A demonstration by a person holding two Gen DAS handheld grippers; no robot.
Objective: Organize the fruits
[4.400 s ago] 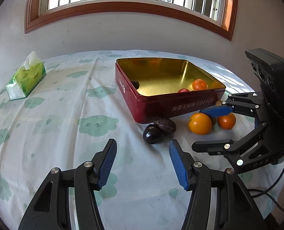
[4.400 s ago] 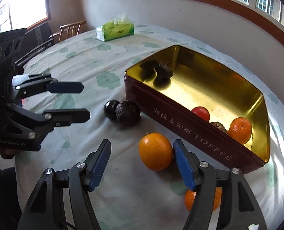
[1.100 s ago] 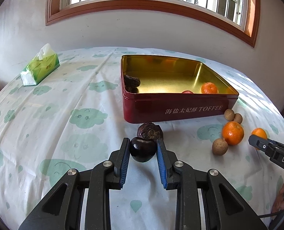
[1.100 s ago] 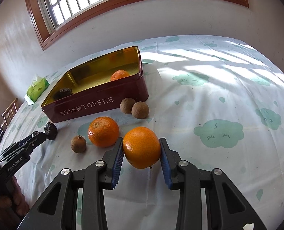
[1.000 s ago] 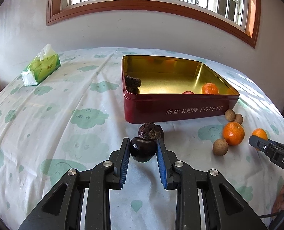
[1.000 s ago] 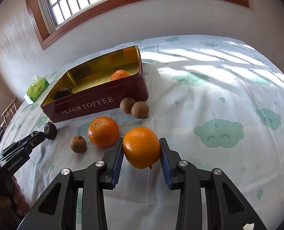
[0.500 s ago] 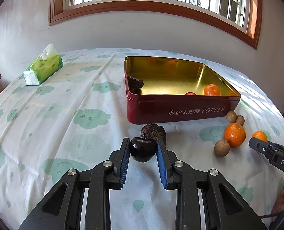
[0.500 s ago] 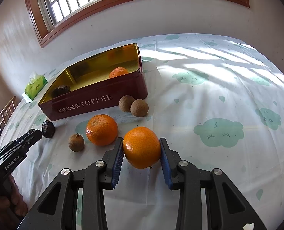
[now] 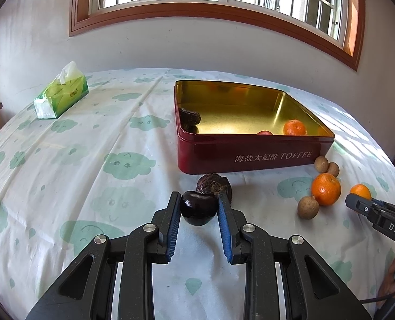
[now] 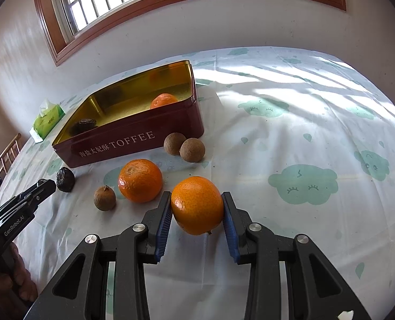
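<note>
1. Since the earliest frames both grippers went from spread wide and empty to clamped on fruit; over the last sec nothing much shifted, both grips hold as they were.
2. L gripper [image 9: 199, 209]: blue pads narrow, pressed on both sides of a dark plum [image 9: 198, 207]. Plum sits in front of the tin [image 9: 253, 152], near its front-left corner, w/ a wrinkled dark fruit [image 9: 214, 184] just behind it, btw plum and tin wall.
3. R gripper [image 10: 196, 208]: pads tight on an orange [image 10: 197, 204], held in front of the tin's right end, well apart from its wall.
4. Tin holds so far: one orange [image 9: 294, 127] and a red fruit [image 9: 264, 132] at the right end, one wrinkled dark fruit [image 9: 190, 118] at the left end.
5. Loose in front of the tin: a second orange [image 10: 140, 180], one brown round fruit [image 10: 104, 198] beside it, two more brown ones [image 10: 184, 146] right by the tin's front-right corner.
6. Meaning, as I read it: both pick-ups look done, so next step is prob. carry and drop into the tin. Roughly half the fruit is still outside.
7. Tissue pack [image 9: 61, 93] far left of the tin, not in the way.
</note>
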